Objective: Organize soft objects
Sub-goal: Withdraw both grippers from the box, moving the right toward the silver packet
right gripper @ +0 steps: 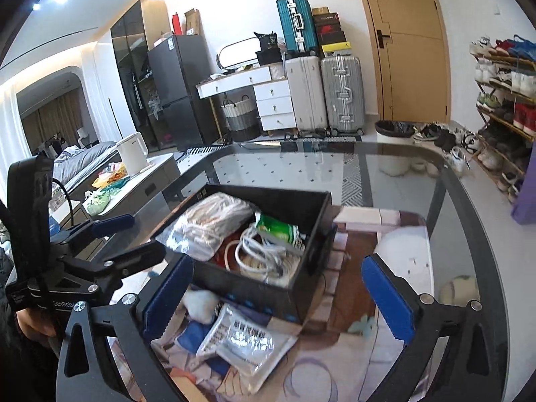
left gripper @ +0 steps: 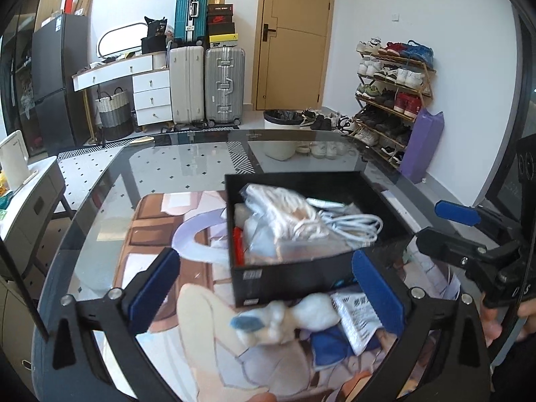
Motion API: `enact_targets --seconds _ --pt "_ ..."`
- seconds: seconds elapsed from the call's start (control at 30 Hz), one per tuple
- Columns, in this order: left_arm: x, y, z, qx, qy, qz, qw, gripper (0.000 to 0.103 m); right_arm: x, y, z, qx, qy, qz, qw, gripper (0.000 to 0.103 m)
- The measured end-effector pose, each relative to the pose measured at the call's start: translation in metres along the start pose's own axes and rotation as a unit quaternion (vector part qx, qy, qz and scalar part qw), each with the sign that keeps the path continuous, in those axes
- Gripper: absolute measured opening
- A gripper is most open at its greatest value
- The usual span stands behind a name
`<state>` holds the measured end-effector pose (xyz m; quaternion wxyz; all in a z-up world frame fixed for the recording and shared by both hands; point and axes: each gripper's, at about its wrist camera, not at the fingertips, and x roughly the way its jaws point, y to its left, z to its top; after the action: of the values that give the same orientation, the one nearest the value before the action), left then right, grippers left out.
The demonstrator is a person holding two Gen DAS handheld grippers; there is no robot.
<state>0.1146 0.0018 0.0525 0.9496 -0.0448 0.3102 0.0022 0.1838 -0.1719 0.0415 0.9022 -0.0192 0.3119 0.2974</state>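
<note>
On the glass table [left gripper: 201, 164], a black box [right gripper: 311, 221] holding bagged rope [left gripper: 284, 207] and cable [right gripper: 258, 254] is seen. Only the right view shows its green packet [right gripper: 278, 229]. Both the left gripper [left gripper: 264, 288] and right gripper [right gripper: 278, 291] are spread wide, nothing gripped.

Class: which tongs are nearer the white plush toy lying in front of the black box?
Left. The left tongs straddle the white plush toy; the right tongs sit further right.
</note>
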Motion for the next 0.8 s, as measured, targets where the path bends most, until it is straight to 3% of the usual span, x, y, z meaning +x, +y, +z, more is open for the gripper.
enact_targets --seconds 0.47,0.8 --pt "-0.008 0.011 -0.029 -0.006 0.017 0.01 0.9998 0.103 0.012 0.02 -0.033 -0.023 0.085 0.006 0.996 0.102" --pt "-0.005 0.01 -0.033 0.0 0.031 0.005 0.9995 0.103 0.036 0.031 -0.047 -0.023 0.132 0.009 0.991 0.102"
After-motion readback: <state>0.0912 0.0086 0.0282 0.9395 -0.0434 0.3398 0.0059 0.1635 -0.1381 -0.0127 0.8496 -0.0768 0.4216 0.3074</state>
